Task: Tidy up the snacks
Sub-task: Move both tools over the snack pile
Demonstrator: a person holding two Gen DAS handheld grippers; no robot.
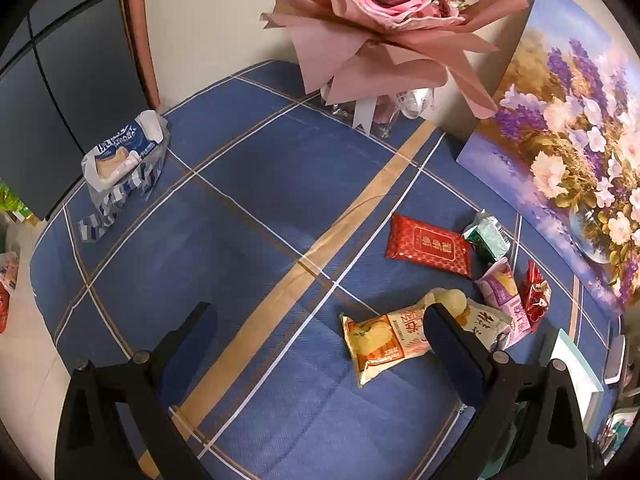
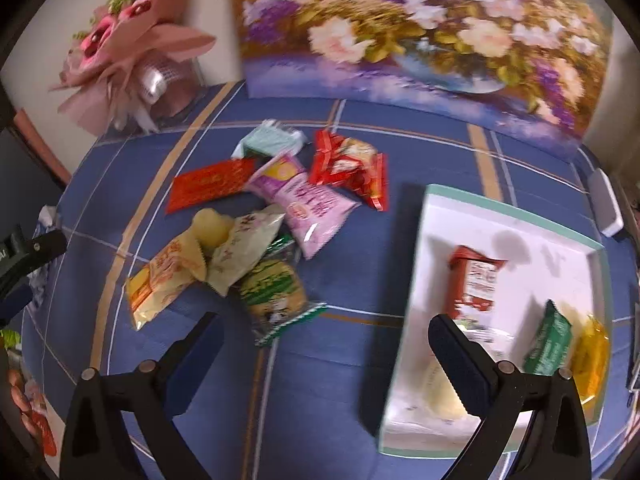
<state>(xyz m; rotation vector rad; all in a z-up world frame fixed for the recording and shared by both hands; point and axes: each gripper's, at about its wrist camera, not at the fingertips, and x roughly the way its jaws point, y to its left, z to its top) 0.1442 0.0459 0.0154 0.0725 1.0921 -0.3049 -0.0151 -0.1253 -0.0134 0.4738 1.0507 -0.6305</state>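
Several snack packets lie loose on the blue checked tablecloth [image 1: 248,208]. In the left wrist view an orange packet [image 1: 380,344] sits by my right finger, with a red flat packet [image 1: 428,246], a green one [image 1: 486,236] and a purple one [image 1: 500,288] behind. My left gripper [image 1: 316,320] is open above the cloth, holding nothing. In the right wrist view the pile shows a green-striped biscuit packet [image 2: 276,294], a pink packet [image 2: 310,208] and a red packet [image 2: 352,164]. The white tray [image 2: 448,216] holds a red packet [image 2: 476,280], a green packet [image 2: 550,340] and a yellow one [image 2: 592,360]. My right gripper [image 2: 324,328] is open and empty.
A pink bouquet [image 1: 384,20] stands at the back. A flower painting [image 1: 572,128] leans on the wall at the right. An opened blue-and-white bag [image 1: 124,156] lies at the table's far left corner. A white device [image 2: 606,204] rests beyond the tray.
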